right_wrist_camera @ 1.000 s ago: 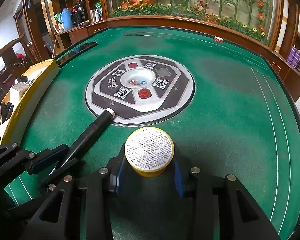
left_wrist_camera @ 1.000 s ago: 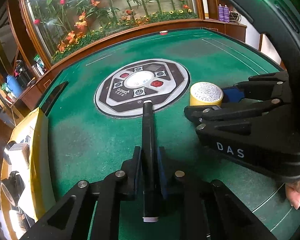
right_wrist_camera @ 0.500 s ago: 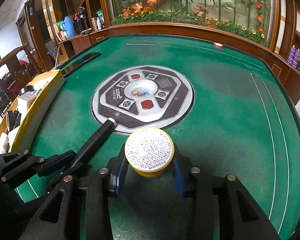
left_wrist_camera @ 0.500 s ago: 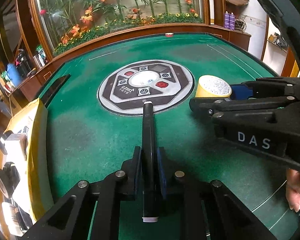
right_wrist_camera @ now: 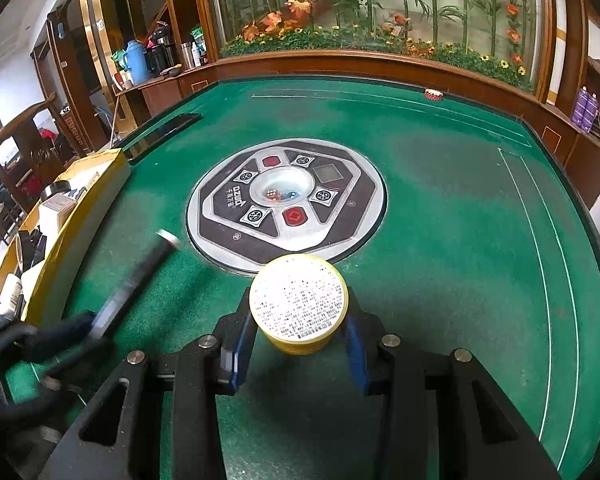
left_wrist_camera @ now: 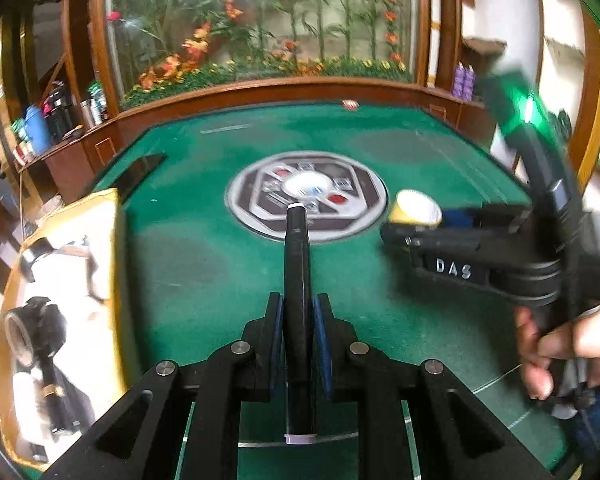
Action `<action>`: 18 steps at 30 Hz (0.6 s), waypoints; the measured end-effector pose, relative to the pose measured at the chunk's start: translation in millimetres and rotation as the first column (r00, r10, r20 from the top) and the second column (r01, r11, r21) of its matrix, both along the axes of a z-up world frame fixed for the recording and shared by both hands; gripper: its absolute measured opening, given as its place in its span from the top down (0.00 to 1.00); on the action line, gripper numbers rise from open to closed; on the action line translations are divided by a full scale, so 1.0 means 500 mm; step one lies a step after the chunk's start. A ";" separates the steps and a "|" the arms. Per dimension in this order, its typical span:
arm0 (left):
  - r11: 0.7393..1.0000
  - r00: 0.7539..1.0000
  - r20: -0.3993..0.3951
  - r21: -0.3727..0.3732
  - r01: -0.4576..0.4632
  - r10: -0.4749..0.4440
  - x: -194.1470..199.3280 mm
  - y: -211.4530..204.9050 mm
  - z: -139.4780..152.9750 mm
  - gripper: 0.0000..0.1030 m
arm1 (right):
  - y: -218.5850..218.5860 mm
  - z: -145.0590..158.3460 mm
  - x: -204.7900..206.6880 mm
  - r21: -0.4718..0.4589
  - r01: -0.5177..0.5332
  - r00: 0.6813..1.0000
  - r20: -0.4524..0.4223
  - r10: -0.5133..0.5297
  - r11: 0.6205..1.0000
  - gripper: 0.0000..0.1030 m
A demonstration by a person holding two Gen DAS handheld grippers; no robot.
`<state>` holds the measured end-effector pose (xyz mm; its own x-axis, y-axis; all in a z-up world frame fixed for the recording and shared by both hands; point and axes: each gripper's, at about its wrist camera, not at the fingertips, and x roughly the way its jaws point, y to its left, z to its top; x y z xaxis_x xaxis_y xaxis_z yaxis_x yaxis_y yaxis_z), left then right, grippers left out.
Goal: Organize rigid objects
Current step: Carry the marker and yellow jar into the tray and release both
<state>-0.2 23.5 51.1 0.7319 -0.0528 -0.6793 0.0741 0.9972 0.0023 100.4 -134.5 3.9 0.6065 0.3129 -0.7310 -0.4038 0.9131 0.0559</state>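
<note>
My left gripper (left_wrist_camera: pixel 298 320) is shut on a long black tube with white ends (left_wrist_camera: pixel 296 288), which points forward over the green felt. In the right wrist view that black tube (right_wrist_camera: pixel 136 280) shows blurred at the left, held by the left gripper (right_wrist_camera: pixel 76 328). My right gripper (right_wrist_camera: pixel 298 332) is shut on a round yellow tin with a white printed lid (right_wrist_camera: pixel 298 300), lifted just above the felt. From the left wrist view the yellow tin (left_wrist_camera: pixel 414 208) and the right gripper (left_wrist_camera: pixel 396 228) sit to the right, with a hand (left_wrist_camera: pixel 568 348) on the handle.
A yellow box (left_wrist_camera: pixel 116 264) holding several items stands at the table's left edge, also the yellow box (right_wrist_camera: pixel 72 224) in the right view. The round control panel (right_wrist_camera: pixel 286 200) with a dice dome lies mid-table. A wooden rim (right_wrist_camera: pixel 380 68) bounds the felt, with a small red object (right_wrist_camera: pixel 433 95) on it.
My left gripper with the black tube has risen and swung left, toward the yellow box. The right gripper has barely moved and keeps its hold on the tin.
</note>
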 end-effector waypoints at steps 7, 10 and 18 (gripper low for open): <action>0.994 0.994 0.059 -0.069 -0.086 0.090 -0.058 0.107 0.052 0.85 | 0.037 0.025 -0.032 0.065 0.001 1.000 -0.003 -0.001 0.998 0.63; 0.987 0.989 0.059 -0.096 -0.130 0.136 -0.072 0.157 0.054 0.85 | 0.082 0.035 -0.058 0.112 -0.042 0.999 -0.020 0.044 0.993 0.63; 0.947 0.955 0.025 -0.138 -0.289 0.295 -0.089 0.308 0.031 0.85 | 0.283 0.099 -0.126 0.140 -0.272 0.962 0.022 0.272 0.952 0.62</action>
